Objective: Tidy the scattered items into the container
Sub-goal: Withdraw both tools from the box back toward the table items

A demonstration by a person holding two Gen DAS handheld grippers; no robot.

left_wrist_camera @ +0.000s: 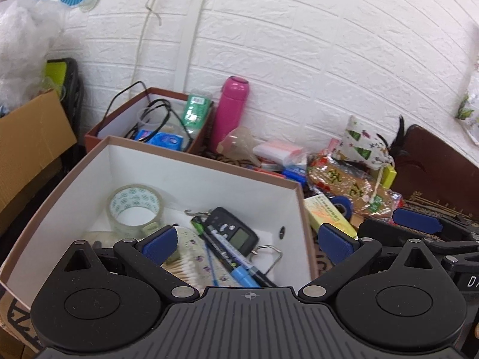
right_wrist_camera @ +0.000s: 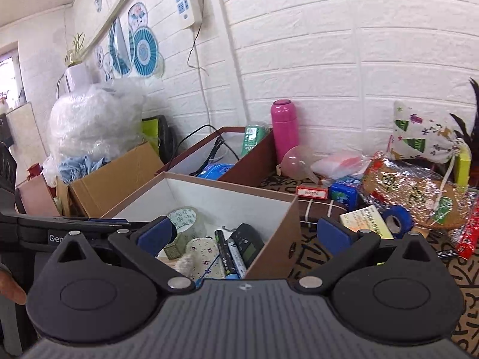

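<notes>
My left gripper (left_wrist_camera: 250, 245) hangs spread and empty over the white box (left_wrist_camera: 191, 176); my right gripper (right_wrist_camera: 250, 234), equally wide, faces the yellow carton (right_wrist_camera: 369, 221) right of it: light, stiff, pinch its long sides.

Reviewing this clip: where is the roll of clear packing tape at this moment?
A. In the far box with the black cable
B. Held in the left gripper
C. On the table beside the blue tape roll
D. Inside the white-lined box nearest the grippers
D: the clear tape roll rests on the floor of the near white-lined box, while both grippers are open and empty.
</notes>
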